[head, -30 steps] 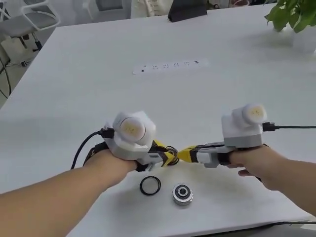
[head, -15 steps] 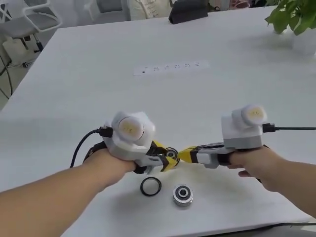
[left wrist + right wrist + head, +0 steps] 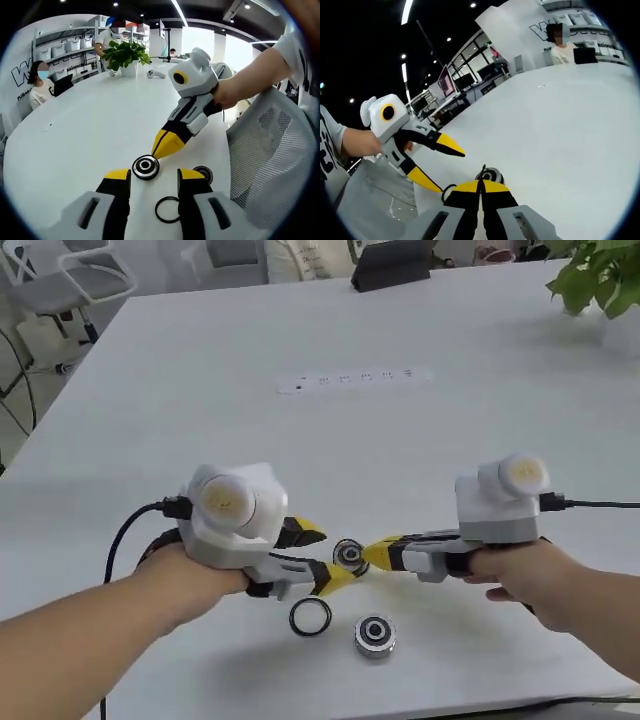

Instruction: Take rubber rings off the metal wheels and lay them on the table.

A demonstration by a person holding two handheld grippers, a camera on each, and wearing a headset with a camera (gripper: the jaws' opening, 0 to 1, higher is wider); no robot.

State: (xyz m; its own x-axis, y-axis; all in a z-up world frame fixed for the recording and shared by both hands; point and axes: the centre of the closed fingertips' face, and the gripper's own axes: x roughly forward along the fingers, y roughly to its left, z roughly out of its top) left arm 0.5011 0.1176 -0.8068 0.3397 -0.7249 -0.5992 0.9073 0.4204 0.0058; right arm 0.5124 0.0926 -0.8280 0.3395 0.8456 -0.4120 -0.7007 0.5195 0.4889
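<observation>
A small metal wheel [image 3: 349,554] with a black rubber rim hangs just above the white table [image 3: 300,450]. My right gripper [image 3: 368,556] is shut, pinching the wheel at its edge; its own view has the wheel [image 3: 489,176] right past the closed tips [image 3: 481,186]. My left gripper [image 3: 320,556] stands open to the left, jaws on either side of the wheel [image 3: 145,167] without touching it. A loose black rubber ring [image 3: 310,617] lies on the table below. Beside the ring lies a second wheel [image 3: 374,634].
A flush power strip [image 3: 355,378] sits mid-table. A potted plant [image 3: 600,275] stands at the far right corner, and a dark stand [image 3: 390,265] at the far edge. The table's front edge runs close below the second wheel. Office chairs stand off the far left.
My left gripper has opened, let go of the wheel and drawn back to the left. The right gripper still has the wheel. The head camera has shifted slightly.
</observation>
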